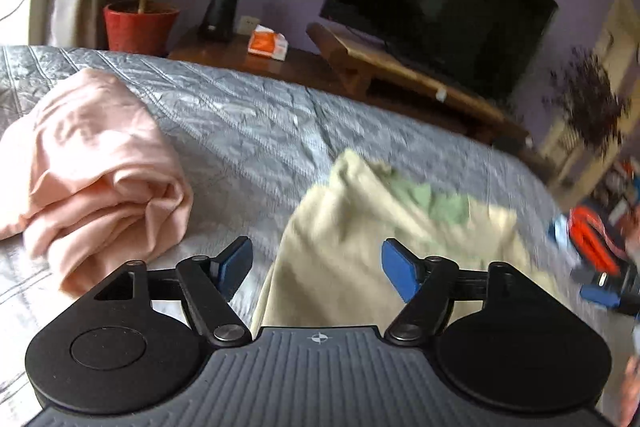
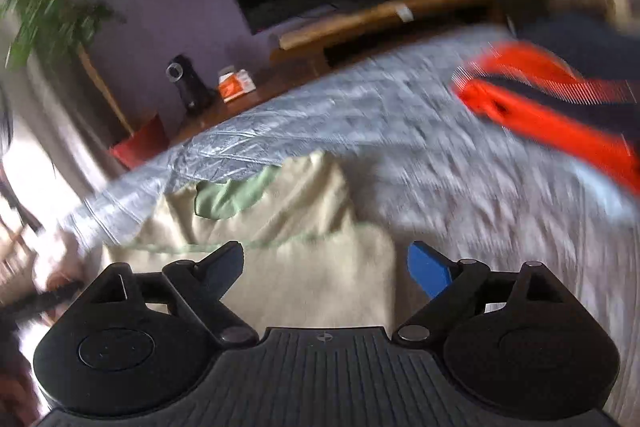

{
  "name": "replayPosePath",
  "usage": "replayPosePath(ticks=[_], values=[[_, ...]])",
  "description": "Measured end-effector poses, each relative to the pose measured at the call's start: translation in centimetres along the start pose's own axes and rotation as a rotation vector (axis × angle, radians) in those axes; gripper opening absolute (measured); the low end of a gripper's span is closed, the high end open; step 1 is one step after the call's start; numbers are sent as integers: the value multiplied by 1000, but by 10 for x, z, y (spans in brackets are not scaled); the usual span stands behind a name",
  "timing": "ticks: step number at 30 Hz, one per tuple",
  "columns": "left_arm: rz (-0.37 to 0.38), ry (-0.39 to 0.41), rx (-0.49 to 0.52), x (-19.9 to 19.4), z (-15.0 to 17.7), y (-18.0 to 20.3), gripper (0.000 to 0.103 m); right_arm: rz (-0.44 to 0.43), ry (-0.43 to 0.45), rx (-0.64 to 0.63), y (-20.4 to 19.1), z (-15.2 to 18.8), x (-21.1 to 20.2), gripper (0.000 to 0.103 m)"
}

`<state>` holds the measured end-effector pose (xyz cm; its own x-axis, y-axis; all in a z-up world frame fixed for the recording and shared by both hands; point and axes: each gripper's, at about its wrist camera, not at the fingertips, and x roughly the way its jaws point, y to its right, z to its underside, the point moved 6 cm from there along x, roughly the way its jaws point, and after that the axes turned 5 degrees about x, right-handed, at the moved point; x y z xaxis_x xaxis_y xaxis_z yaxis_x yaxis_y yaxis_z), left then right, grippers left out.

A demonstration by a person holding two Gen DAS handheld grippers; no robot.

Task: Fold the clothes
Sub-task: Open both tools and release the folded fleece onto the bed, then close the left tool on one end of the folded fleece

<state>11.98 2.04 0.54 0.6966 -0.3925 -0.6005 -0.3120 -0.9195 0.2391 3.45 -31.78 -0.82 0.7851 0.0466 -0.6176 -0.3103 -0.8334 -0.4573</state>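
The cream fabric garment with a pale green inner lining (image 2: 280, 227) lies on the grey quilted bedspread (image 1: 248, 123), near both cameras, gathered into a compact shape; blur hides whether its folds are neat. To its left lies a pink cloth bundle (image 1: 92, 179), loosely doubled over; far right, an orange-and-navy garment (image 2: 560, 107). The left gripper (image 1: 316, 267) and right gripper (image 2: 326, 271) hover spread apart, holding nothing. This fits either approaching the cream piece or having released it.
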Motion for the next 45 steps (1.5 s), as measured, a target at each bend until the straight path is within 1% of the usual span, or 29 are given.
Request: replayPosePath(ticks=[2,3,4,5,7,9,10,12,13,14,15,17,18,21,24,25,26,28,29,30,32,33,34,35,36,39,41,45], values=[[-37,4,44,-11,5,-2,79,-16,-33,89,13,7,-9,89],[-58,8,67,-17,7,-3,79,-10,-38,86,16,12,-16,87],[-79,12,91,-22,9,-3,80,4,-33,42,13,14,-23,87],[-100,20,142,-29,12,-2,81,1,-25,-24,7,17,-31,87],[-107,24,232,-38,22,3,81,-7,-7,-158,-6,23,-48,86],[-97,24,296,-45,33,8,81,-33,-72,-113,-4,33,-53,85],[-82,21,310,-47,38,10,80,-57,-109,-21,3,37,-53,81],[-64,30,351,-51,46,16,78,-59,-123,81,15,37,-53,76],[-61,39,371,-51,49,18,78,-59,-129,130,21,36,-53,76],[-58,37,381,-48,50,19,79,-52,-141,145,24,38,-52,76],[-53,31,388,-44,51,19,80,-46,-153,158,27,40,-51,75],[-30,-1,352,-39,55,17,80,-42,-171,176,31,43,-48,66],[-17,-19,329,-37,57,15,80,-43,-170,179,32,45,-49,64],[15,-8,282,-37,54,13,81,-34,-152,40,22,44,-53,64],[19,-7,286,-37,54,13,82,-25,-133,-103,12,43,-58,64],[10,-4,309,-37,55,13,80,-22,-126,-150,8,43,-60,64],[-11,1,348,-38,55,14,78,-19,-120,-198,5,43,-62,64],[-66,19,429,-42,53,16,59,-13,-107,-293,-2,42,-65,65],[-99,34,465,-45,51,16,56,-10,-100,-340,-6,42,-66,65],[-131,49,500,-48,49,17,55,-7,-93,-388,-9,41,-68,65],[-155,87,594,-57,46,22,59,-1,-80,-482,-17,41,-71,66],[-163,107,643,-61,45,26,65,3,-73,-530,-20,40,-73,66],[-160,105,715,-65,47,30,69,6,-66,-577,-24,40,-75,70],[-152,96,796,-67,52,35,71,9,-59,-625,-27,39,-76,72],[-144,86,877,-70,56,40,74,7,-73,-663,-29,43,-77,75],[-115,31,1062,-62,67,46,76,-2,-101,-766,-33,55,-79,75],[-94,-9,1180,-56,74,48,76,-17,-108,-814,-37,60,-80,71],[-51,-91,1416,-45,88,52,74,-45,-97,-1009,-51,77,-82,65]])
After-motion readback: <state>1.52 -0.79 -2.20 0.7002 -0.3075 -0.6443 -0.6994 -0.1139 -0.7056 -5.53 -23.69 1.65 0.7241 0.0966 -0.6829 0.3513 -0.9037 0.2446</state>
